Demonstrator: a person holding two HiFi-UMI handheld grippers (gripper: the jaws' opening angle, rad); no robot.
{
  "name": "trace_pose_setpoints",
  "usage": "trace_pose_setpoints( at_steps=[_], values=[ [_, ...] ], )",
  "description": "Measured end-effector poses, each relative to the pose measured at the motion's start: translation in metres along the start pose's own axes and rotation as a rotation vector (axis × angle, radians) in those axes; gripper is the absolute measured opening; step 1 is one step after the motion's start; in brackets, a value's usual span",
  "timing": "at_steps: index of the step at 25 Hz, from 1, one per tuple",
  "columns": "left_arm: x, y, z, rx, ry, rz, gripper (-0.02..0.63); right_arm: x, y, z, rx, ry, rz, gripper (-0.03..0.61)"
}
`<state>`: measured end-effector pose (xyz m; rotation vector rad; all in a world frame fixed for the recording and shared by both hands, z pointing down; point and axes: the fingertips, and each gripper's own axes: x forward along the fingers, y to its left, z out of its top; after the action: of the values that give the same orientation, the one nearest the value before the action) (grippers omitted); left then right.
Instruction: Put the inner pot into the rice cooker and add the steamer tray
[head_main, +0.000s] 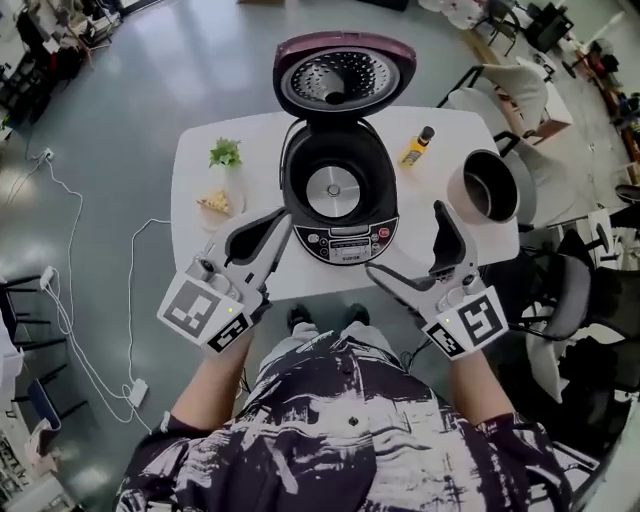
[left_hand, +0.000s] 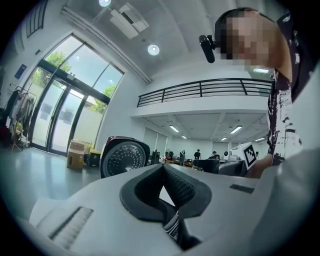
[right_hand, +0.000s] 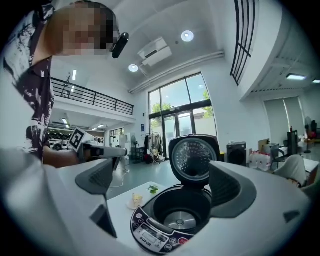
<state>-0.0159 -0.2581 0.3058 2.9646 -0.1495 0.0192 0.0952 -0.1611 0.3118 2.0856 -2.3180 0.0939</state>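
Note:
The rice cooker (head_main: 338, 195) stands open mid-table, its lid (head_main: 343, 75) tipped back and its well empty down to the round heating plate. The grey inner pot (head_main: 487, 187) stands apart at the table's right end. My left gripper (head_main: 284, 222) is shut on nothing, its tips by the cooker's left front. My right gripper (head_main: 408, 243) is open and empty by the cooker's right front, left of the pot. In the right gripper view the cooker (right_hand: 175, 215) shows between the wide-open jaws of that gripper (right_hand: 161, 172). The left gripper (left_hand: 163, 166) points past the lid (left_hand: 124, 157). No steamer tray shows.
A yellow bottle (head_main: 417, 147) lies behind the cooker on the white table (head_main: 200, 250). A small green plant (head_main: 225, 152) and a plate with a piece of food (head_main: 215, 203) sit at the left. Chairs (head_main: 560, 290) crowd the right side; cables (head_main: 75, 300) run over the floor at left.

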Motion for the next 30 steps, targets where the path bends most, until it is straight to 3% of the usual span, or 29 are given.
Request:
trace_pose_setpoints(
  at_steps=[11,24,30],
  values=[
    [0.041,0.014,0.011,0.009,0.004,-0.013,0.005,-0.01,-0.085,-0.019,0.006,0.05,-0.132,0.552],
    [0.092,-0.004,-0.002,-0.011,0.046,-0.037,0.005,-0.118,-0.315,-0.06,-0.045,0.203,-0.503,0.552],
    [0.112,-0.014,-0.005,0.0,0.071,-0.044,0.005,-0.163,-0.426,-0.125,0.08,0.352,-0.626,0.552]
  ],
)
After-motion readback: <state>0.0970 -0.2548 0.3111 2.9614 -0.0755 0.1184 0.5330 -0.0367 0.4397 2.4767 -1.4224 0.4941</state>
